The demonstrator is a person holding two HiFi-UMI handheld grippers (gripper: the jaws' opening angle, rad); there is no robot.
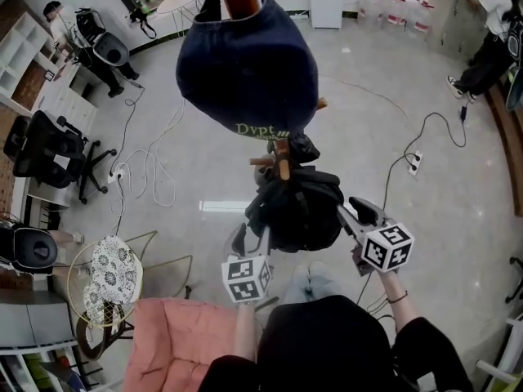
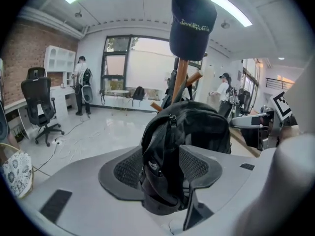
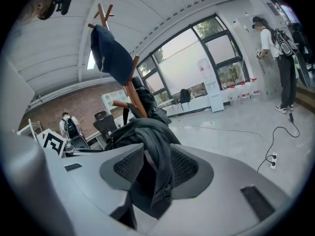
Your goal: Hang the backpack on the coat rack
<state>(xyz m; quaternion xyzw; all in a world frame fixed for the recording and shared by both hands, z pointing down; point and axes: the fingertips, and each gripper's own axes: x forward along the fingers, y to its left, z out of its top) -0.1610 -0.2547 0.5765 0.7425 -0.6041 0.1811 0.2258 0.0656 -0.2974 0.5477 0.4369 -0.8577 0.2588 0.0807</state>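
The black backpack (image 1: 298, 207) hangs bunched against the wooden coat rack (image 1: 282, 158), just below its lower pegs. A navy cap (image 1: 245, 64) sits on the rack's top. My left gripper (image 1: 252, 237) is at the pack's lower left and my right gripper (image 1: 353, 211) at its right side. In the left gripper view the backpack (image 2: 187, 132) fills the gap of the left gripper (image 2: 162, 166), whose jaws stand wide and do not visibly pinch it. In the right gripper view, backpack fabric (image 3: 147, 132) drapes loosely through the open right gripper (image 3: 155, 168).
A pink cushioned seat (image 1: 176, 337) and a gold wire stool (image 1: 110, 280) stand at my lower left. Cables (image 1: 151, 166) and a power strip (image 1: 414, 162) lie on the floor. A black office chair (image 1: 49, 149) is at far left, and a person (image 1: 494, 47) stands at far right.
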